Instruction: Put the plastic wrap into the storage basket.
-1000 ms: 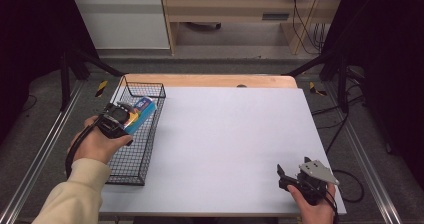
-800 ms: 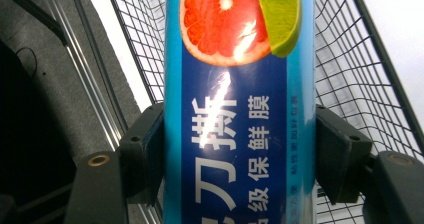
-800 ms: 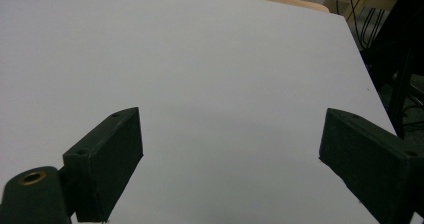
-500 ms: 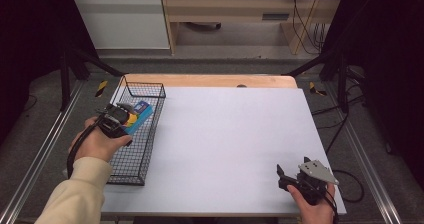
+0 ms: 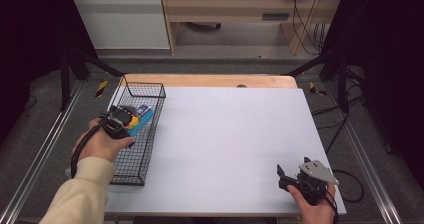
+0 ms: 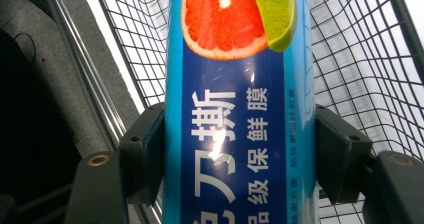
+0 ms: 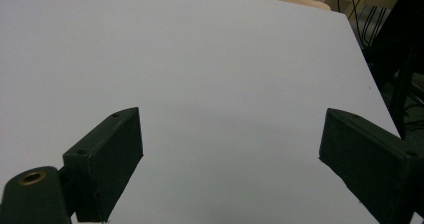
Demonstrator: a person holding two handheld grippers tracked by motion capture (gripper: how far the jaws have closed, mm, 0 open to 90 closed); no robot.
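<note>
Left gripper (image 6: 240, 154) clamped on blue box (image 6: 240, 134) over wire basket (image 5: 150, 91), frame left.
Box: citrus picture, white Chinese print; right gripper (image 7: 230, 159) jaws apart, lower right, over white table (image 5: 230, 134).

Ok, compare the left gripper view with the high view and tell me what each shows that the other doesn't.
Left gripper view alone: the citrus picture and white lettering on the blue box, with a black jaw pressed against each long side.

High view alone: the whole white table, the right claw open near its front right corner, the person's hands and a pale sleeve.

Both: the wire basket and the box held over it by the left claw.
</note>
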